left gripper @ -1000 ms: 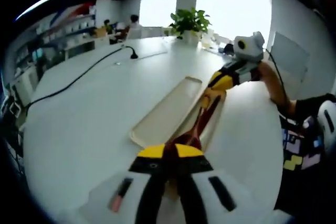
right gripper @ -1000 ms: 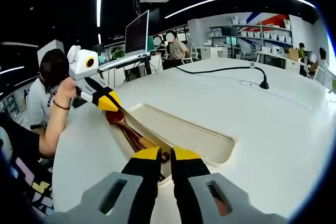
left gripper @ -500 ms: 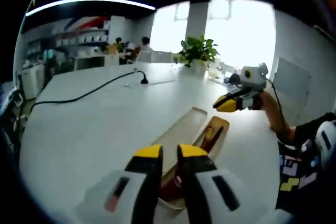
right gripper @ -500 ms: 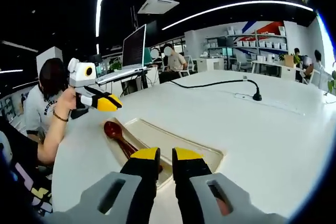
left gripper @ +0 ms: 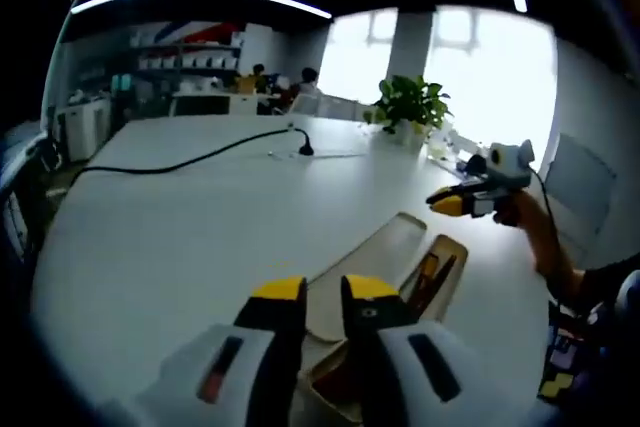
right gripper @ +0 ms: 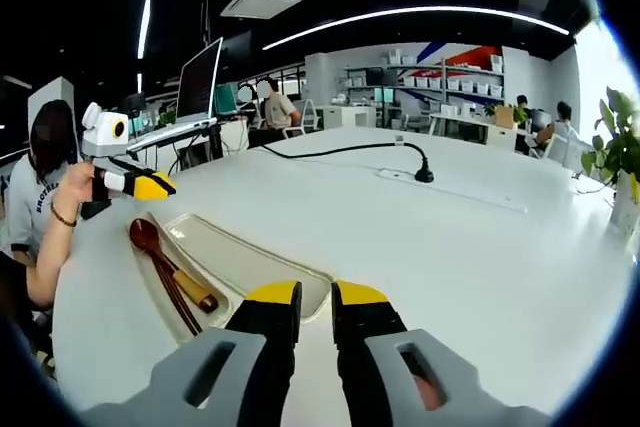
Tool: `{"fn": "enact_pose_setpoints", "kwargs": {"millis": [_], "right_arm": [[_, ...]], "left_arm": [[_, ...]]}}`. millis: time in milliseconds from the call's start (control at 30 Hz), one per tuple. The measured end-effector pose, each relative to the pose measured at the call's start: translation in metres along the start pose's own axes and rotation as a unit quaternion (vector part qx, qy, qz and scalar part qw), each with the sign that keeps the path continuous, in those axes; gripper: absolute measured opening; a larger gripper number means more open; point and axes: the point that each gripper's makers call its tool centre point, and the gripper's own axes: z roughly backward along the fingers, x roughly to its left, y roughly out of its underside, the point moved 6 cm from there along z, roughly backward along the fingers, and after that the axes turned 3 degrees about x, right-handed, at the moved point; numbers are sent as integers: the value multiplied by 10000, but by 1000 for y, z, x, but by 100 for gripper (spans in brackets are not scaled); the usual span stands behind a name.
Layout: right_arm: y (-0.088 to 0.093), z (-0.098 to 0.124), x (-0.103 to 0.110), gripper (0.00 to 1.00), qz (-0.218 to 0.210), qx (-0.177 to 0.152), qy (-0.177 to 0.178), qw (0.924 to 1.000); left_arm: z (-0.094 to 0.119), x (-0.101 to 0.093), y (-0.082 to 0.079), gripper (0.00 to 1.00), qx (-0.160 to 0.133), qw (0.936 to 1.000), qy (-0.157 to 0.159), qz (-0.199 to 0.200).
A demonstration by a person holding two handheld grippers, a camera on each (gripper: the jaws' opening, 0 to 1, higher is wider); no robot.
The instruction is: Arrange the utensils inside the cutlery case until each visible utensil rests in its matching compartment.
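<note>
On the big white table [right gripper: 480,247] sits the cutlery case [right gripper: 265,272], a long cream tray with two lengthwise compartments. From the right gripper view, the narrower compartment on the person's side holds a dark red spoon [right gripper: 146,237] with its bowl at the far end, plus chopsticks [right gripper: 175,292] lying alongside it and some small brownish piece next to them that I can't make out. The wider compartment looks bare.

Right gripper [right gripper: 316,297] hangs above the near end of the case, yellow tips close together with just a thin gap, nothing in them. Left gripper [left gripper: 322,292] is the same deal in its own view: tips nearly together, holding nothing, hovering over its end of the case [left gripper: 375,257], where the dark utensils show in the narrow side.

Both grippers are lifted clear of the case. A black cable [right gripper: 350,150] runs across the far side of the table and a potted plant [left gripper: 408,107] stands by the window.
</note>
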Motion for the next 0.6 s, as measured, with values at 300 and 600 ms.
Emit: {"fn": "enact_pose_setpoints", "kwargs": {"millis": [300,600], "right_arm": [[12,-10,-10,14,-89,296,170,9994],[18,-15,-12,14,-172,403,132,9990]], "left_arm": [[-19,11,12,21,486,9979,-223,378],[-20,12,20,22,705,9957,-219,557]]}}
